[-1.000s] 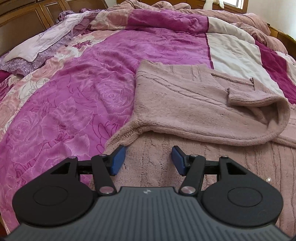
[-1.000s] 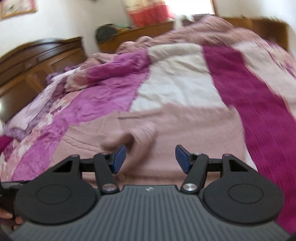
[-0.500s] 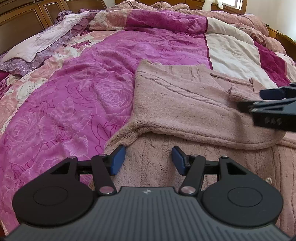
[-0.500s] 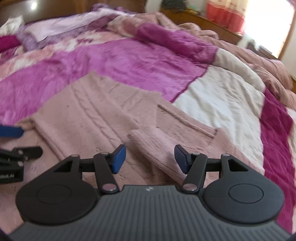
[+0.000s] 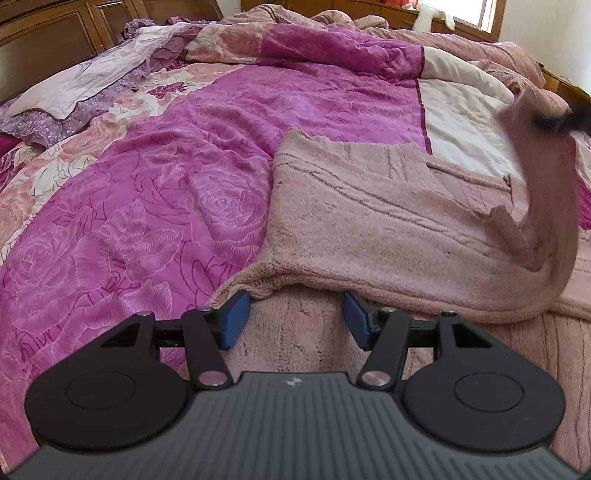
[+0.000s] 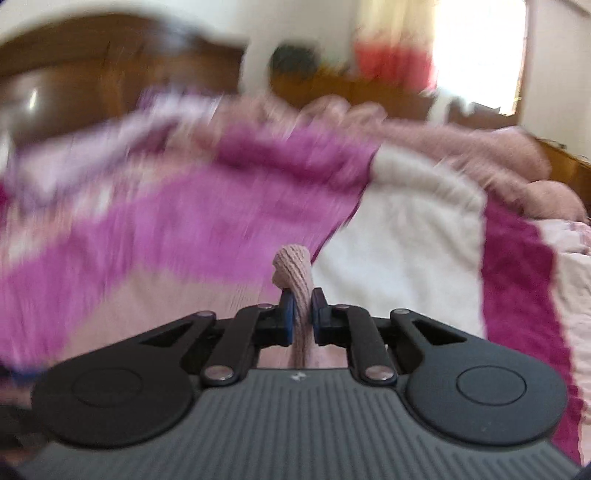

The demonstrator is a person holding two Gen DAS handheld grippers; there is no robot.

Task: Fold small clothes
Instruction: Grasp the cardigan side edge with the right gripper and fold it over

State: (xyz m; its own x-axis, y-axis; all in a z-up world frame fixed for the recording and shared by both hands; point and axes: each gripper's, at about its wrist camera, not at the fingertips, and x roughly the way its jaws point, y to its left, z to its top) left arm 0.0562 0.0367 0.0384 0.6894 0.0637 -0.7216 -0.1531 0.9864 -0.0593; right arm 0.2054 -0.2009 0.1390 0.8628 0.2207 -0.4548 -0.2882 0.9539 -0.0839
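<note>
A dusty-pink knitted sweater (image 5: 369,229) lies half folded on the bed. My left gripper (image 5: 295,317) is open and empty, low over the sweater's lower part just before the folded edge. My right gripper (image 6: 302,314) is shut on the ribbed cuff of the sweater sleeve (image 6: 293,269) and holds it in the air. In the left wrist view that sleeve (image 5: 546,177) rises blurred at the right, with the right gripper (image 5: 561,120) at its top. The right wrist view is motion-blurred.
A magenta rose-print quilt (image 5: 166,192) with a cream panel (image 5: 465,122) covers the bed. Pillows (image 5: 74,92) and a wooden headboard (image 5: 55,33) lie far left. A bunched pink blanket (image 5: 369,26) lies at the far end.
My right gripper came down to the sleeve, shut on its cuff and lifted it up to the right. The left gripper stayed open and nearly still.
</note>
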